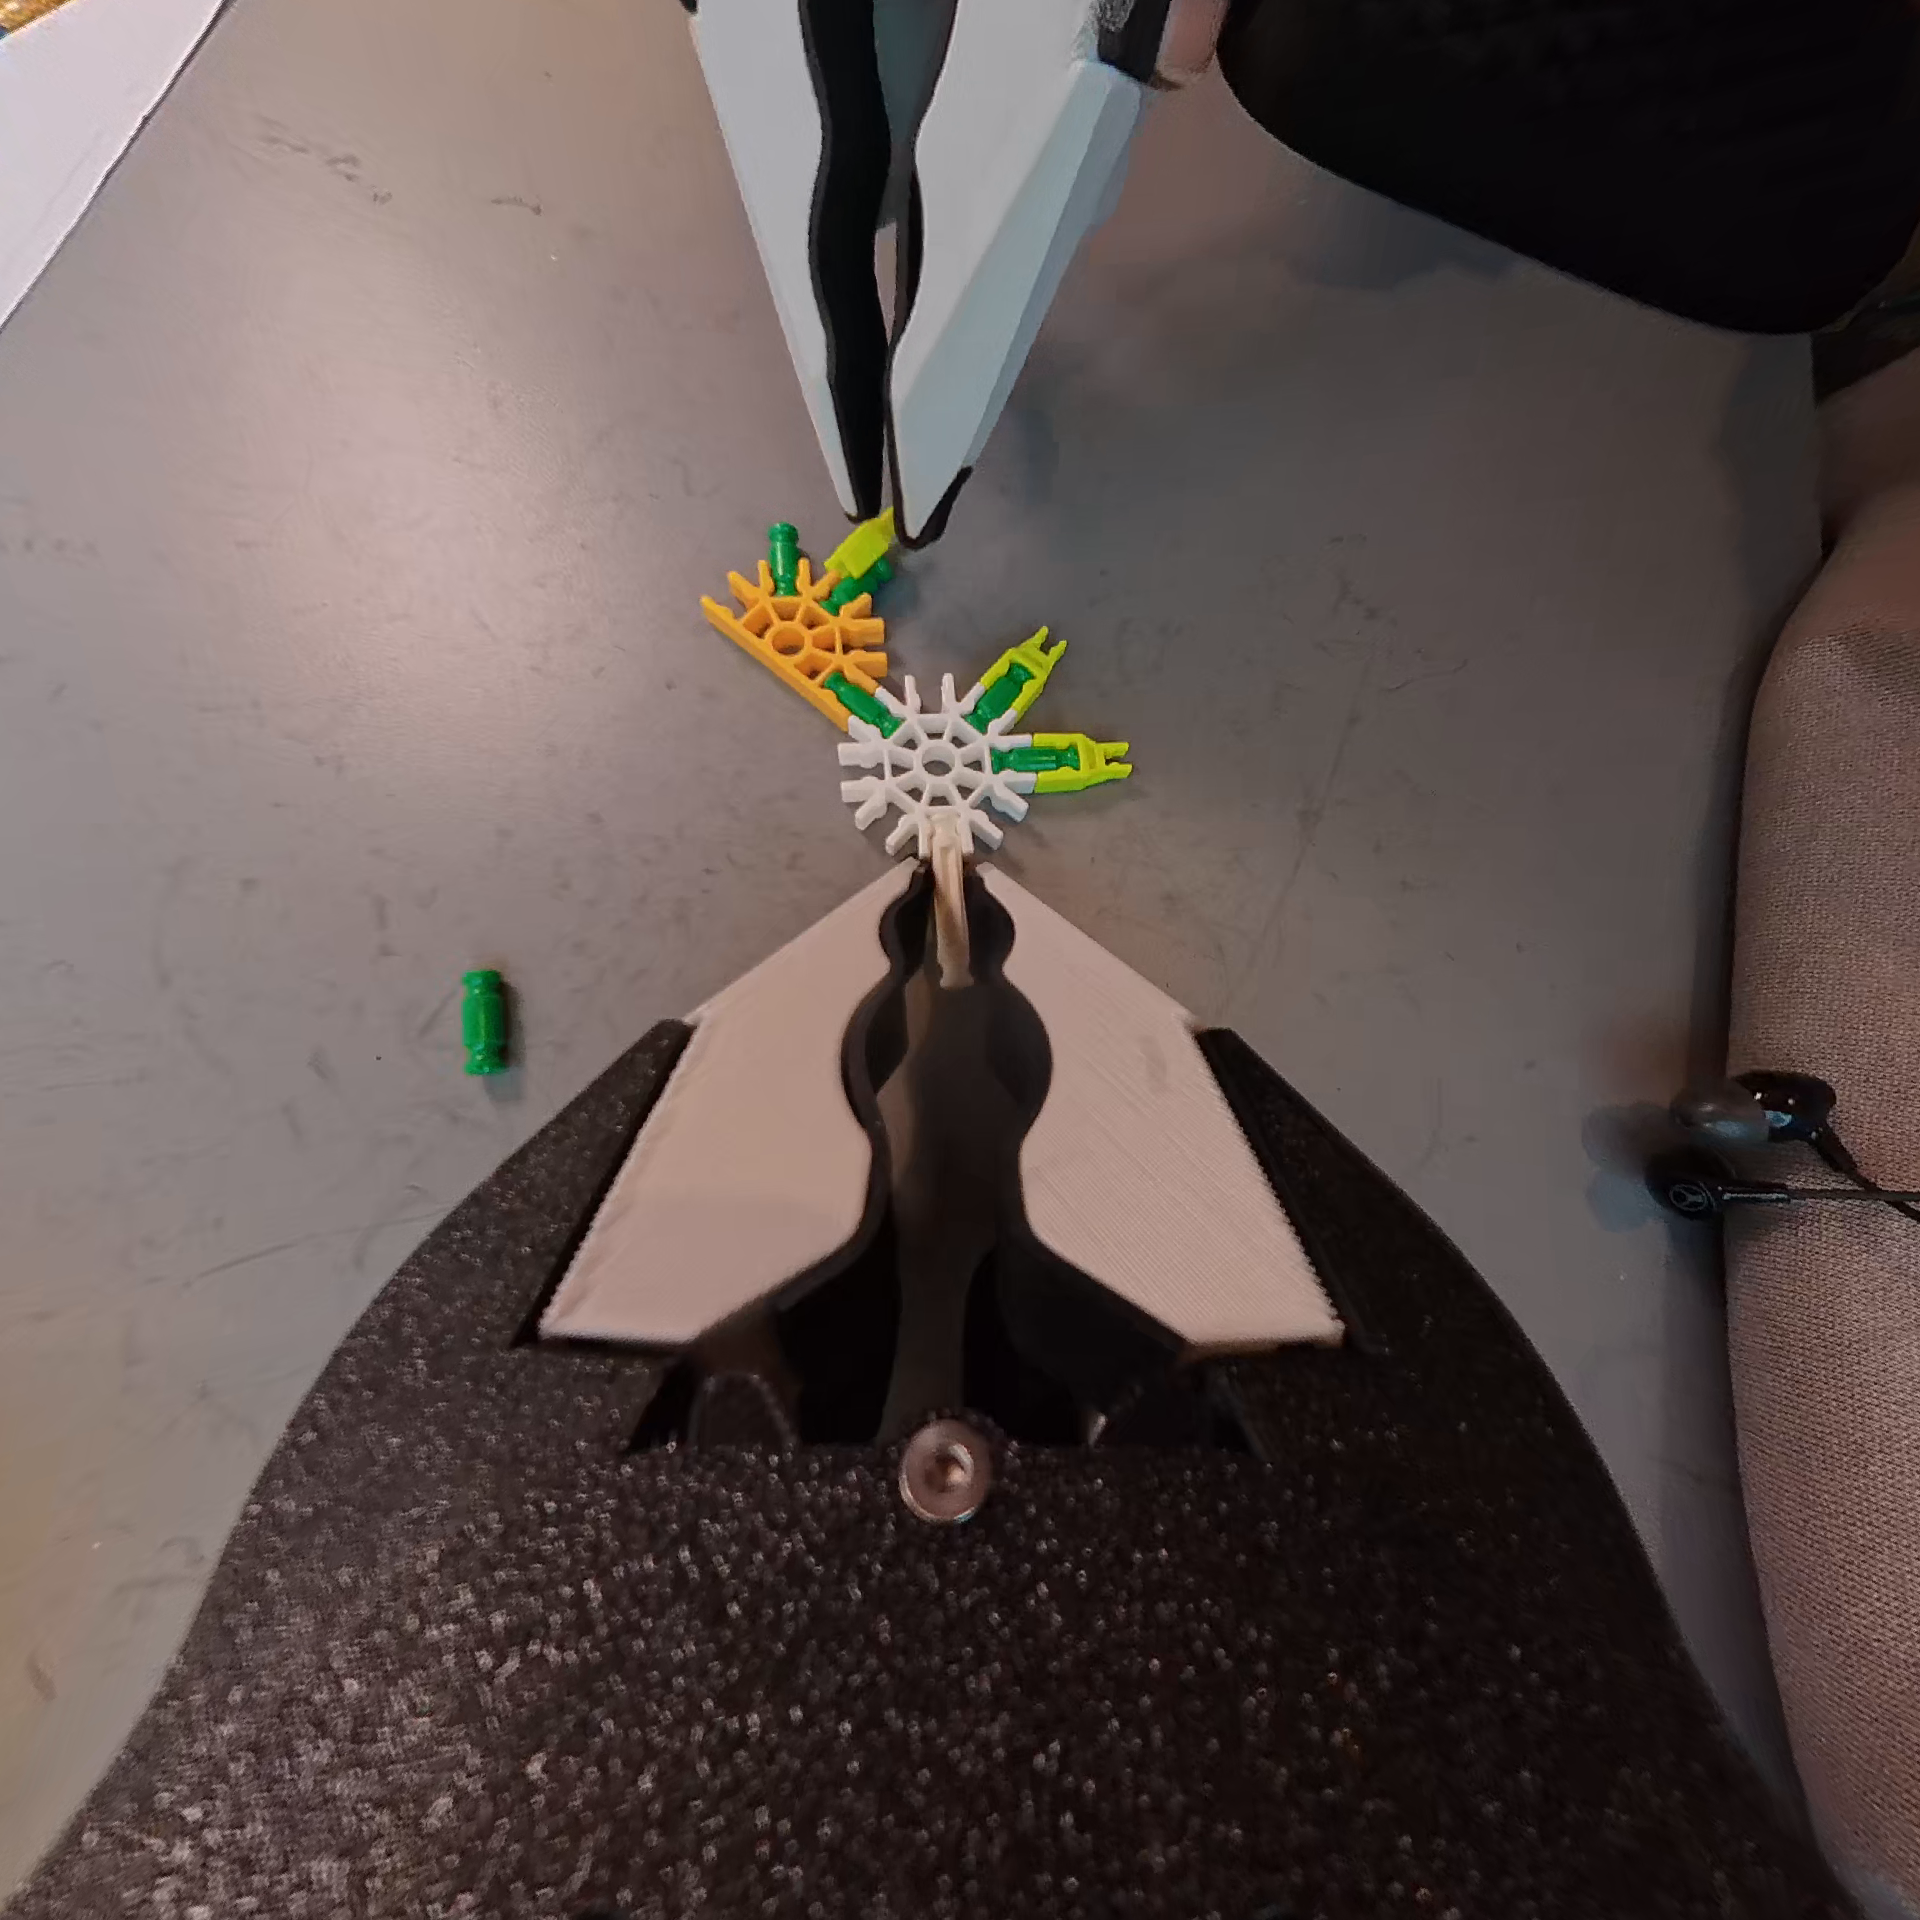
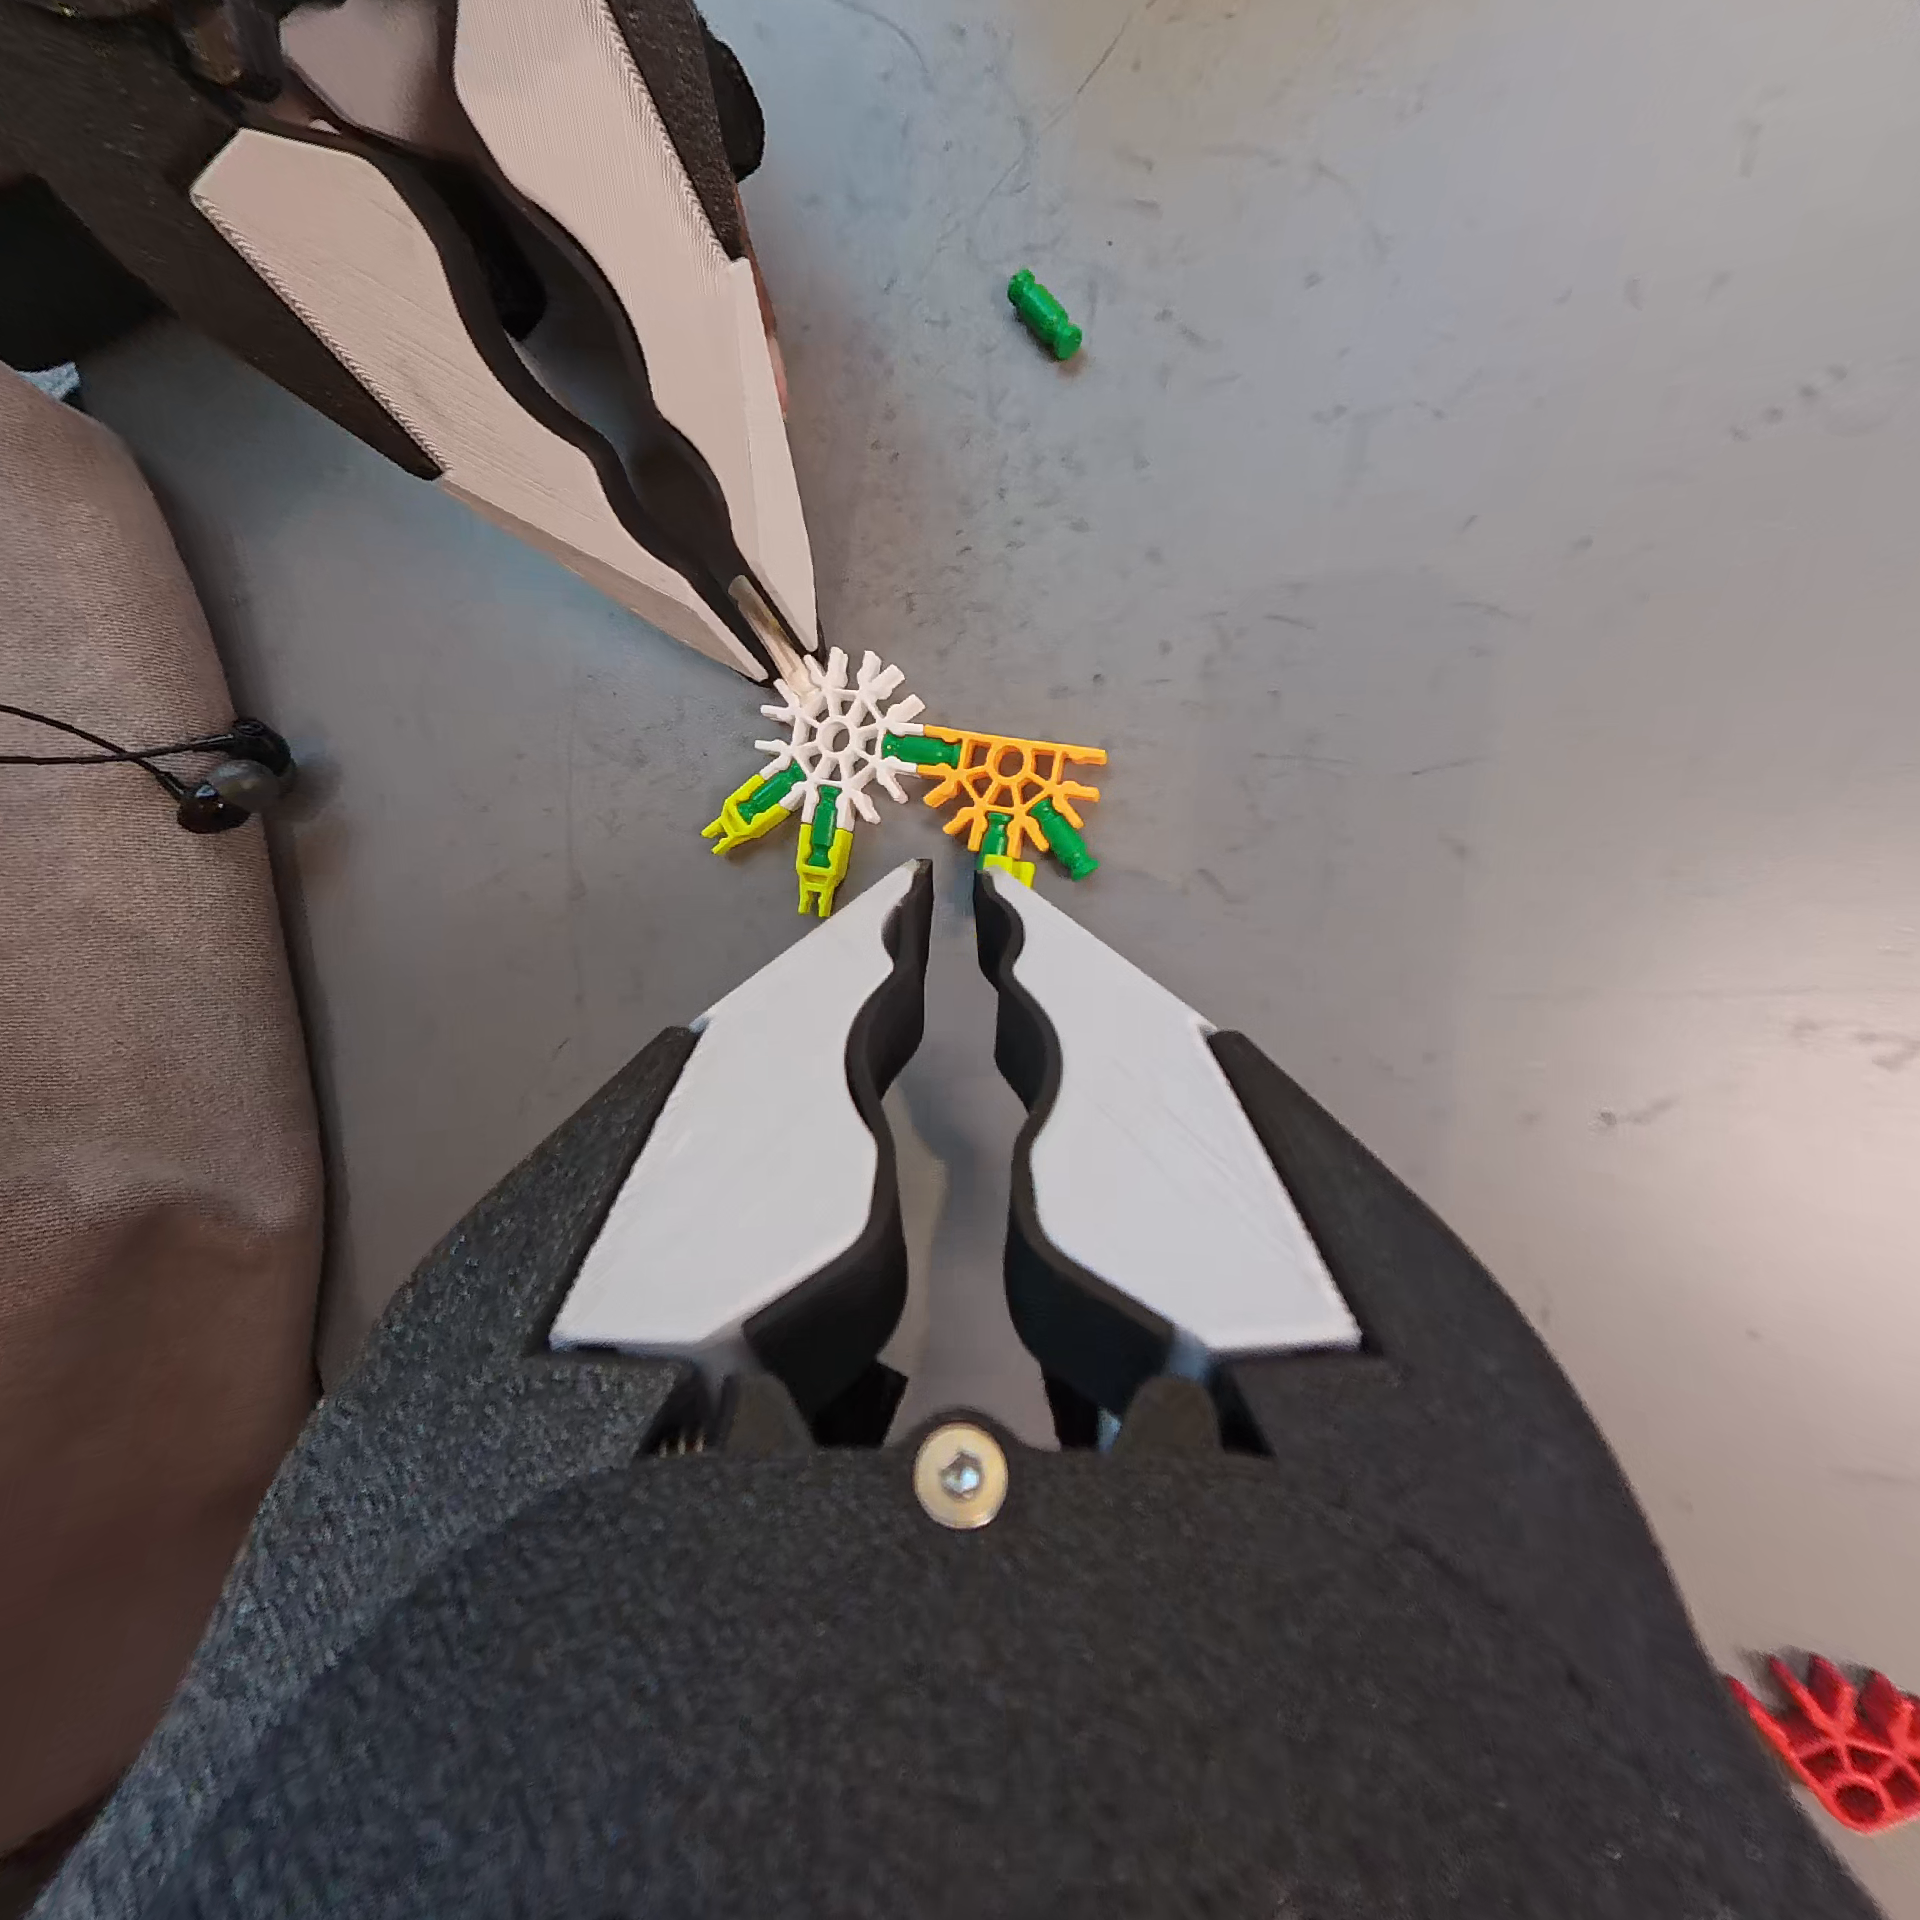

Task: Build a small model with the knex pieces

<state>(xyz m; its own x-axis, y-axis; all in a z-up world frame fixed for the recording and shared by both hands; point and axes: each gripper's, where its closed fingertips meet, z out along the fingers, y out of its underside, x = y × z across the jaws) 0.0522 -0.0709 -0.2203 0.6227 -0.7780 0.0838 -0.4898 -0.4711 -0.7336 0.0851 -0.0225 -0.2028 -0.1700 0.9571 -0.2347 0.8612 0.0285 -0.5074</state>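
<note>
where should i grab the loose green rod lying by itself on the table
Grip the short green plastic rod across its narrower middle, between the two flanged ends, coming straight down from above. It lies flat on the grey table, clear of the assembly, so a hand-held gripper's fingers can likely straddle it from both long sides.

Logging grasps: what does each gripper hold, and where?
Left gripper pinches the beige rod plugged into the white connector. Right gripper holds nothing; jaws apart.
</note>
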